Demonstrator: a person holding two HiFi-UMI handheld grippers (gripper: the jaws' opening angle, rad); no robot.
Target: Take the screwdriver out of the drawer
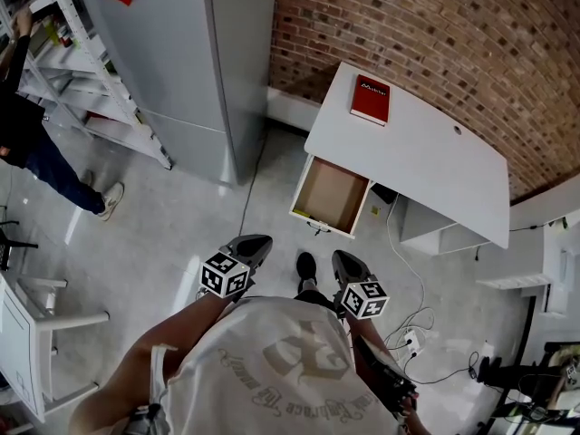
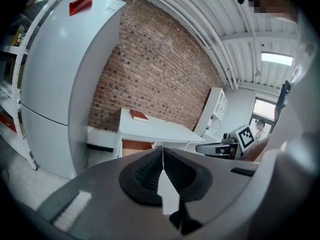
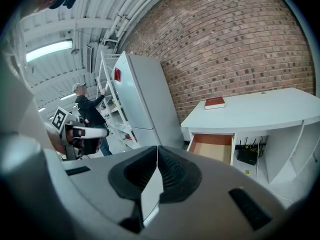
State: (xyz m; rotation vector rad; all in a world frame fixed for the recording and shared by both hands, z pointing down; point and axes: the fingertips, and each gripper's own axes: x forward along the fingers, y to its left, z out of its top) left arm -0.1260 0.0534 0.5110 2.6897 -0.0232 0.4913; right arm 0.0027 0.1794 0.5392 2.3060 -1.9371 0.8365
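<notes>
Behind the white flat-topped desk (image 1: 426, 152), a red brick wall (image 1: 426, 34). Left of the desk, a tall pale-grey metal cabinet (image 1: 181, 53) with a red tag near its top. Further left of the desk, past that cabinet, white open shelving (image 1: 82, 71) and a person in dark clothes (image 1: 36, 143) reaching into it. Under the desk's left end, a white-fronted drawer with a brown inside (image 1: 331, 195), pulled open toward the camera. In front of the desk and well apart from it, the left gripper (image 2: 162, 151) and the right gripper (image 3: 156, 151), held side by side at chest height, each with jaws pressed together on nothing. On the desk's left end, above the drawer, a flat red book (image 1: 370, 99). No telling where the screwdriver lies: plain brown on the drawer floor, plus a small dark bit at its front edge, too small to name.
</notes>
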